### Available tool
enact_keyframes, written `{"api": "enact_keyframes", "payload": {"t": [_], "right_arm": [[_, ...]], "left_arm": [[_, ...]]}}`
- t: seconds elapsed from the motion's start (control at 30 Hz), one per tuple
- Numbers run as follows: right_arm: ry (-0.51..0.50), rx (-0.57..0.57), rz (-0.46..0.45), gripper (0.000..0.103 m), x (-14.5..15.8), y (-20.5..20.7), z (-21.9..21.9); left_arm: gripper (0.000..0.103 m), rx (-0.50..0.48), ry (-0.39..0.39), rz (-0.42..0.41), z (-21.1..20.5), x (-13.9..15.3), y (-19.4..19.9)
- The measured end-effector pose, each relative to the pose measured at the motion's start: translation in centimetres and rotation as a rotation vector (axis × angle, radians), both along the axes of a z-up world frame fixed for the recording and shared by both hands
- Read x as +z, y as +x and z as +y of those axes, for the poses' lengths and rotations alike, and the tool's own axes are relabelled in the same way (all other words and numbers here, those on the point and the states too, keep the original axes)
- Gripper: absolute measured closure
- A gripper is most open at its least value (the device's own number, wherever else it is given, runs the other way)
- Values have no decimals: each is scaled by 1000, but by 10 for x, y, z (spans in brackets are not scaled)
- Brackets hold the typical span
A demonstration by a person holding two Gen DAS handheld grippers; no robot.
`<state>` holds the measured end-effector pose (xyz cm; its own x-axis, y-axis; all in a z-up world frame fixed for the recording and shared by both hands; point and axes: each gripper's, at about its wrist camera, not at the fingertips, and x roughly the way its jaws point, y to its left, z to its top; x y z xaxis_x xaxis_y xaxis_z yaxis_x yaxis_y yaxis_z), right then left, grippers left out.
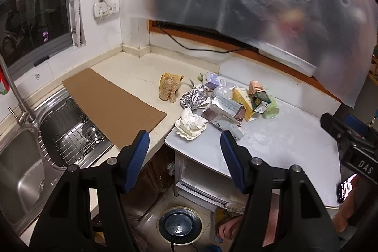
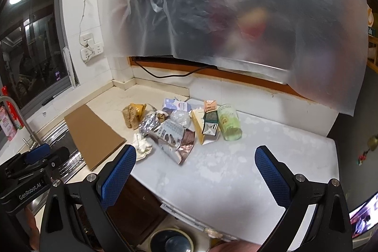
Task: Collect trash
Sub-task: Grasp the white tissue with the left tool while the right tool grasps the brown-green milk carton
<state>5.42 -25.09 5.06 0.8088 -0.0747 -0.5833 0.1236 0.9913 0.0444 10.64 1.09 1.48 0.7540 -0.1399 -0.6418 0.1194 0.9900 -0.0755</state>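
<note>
Countertop trash pile; only left view shows sink. Both jaws released.

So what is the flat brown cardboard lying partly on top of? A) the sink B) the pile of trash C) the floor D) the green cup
A: the cardboard lies flat on the counter with its near end reaching out over the sink and its wire rack, apart from the trash pile.
</note>
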Motion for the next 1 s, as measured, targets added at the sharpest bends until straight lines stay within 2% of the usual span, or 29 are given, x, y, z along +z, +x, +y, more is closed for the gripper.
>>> {"api": "enact_keyframes", "payload": {"t": [0.17, 0.27, 0.47, 0.53, 0.6, 0.67, 0.77, 1.0], "right_arm": [[-20, -2, 7, 1, -5, 31, -7], [-31, -5, 16, 1, -8, 56, -12], [36, 10, 113, 2, -27, 125, -37], [66, 17, 160, 8, -38, 149, -45], [107, 36, 218, 19, -51, 175, -54], [147, 42, 275, 21, -66, 201, -63], [156, 34, 325, 21, -88, 231, -72], [147, -34, 391, 25, -128, 280, -88]], "left_arm": [[43, 8, 52, 42, -4, -15, 41], [43, 28, 50, 94, -3, -26, 69], [43, 78, -11, 267, 11, -67, 139], [43, 87, -56, 329, 15, -86, 160], [43, 88, -99, 378, 17, -102, 175], [43, 80, -133, 431, 15, -120, 191], [43, 56, -151, 473, 6, -140, 203], [43, 65, -183, 499, -8, -169, 225]]}}
